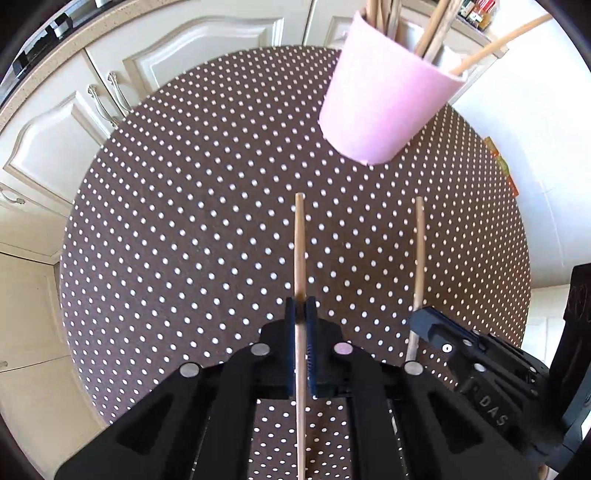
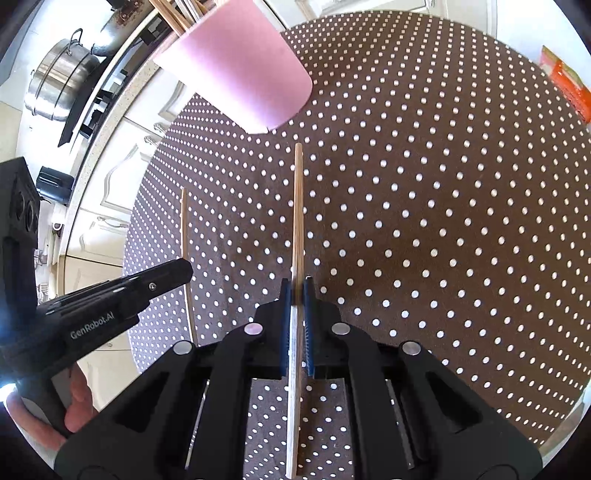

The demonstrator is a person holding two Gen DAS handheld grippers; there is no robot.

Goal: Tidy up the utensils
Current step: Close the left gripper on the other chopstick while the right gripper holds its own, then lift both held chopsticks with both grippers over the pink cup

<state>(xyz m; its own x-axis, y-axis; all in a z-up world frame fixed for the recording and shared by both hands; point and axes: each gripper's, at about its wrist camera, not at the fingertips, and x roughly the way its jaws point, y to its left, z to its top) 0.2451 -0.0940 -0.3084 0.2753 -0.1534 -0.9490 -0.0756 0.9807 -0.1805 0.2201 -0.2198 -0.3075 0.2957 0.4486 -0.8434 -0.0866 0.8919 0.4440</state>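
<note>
A pink cup holding several wooden utensils stands at the far side of the round polka-dot table. My left gripper is shut on a wooden stick that points forward above the table. My right gripper is shut on another wooden stick that points toward the pink cup. In the left wrist view the right gripper and its stick show to the right. In the right wrist view the left gripper and its stick show to the left.
White kitchen cabinets and a countertop curve behind the table. Steel pots sit on a stove at the left. An orange packet lies at the table's far right edge. Spice jars stand behind the cup.
</note>
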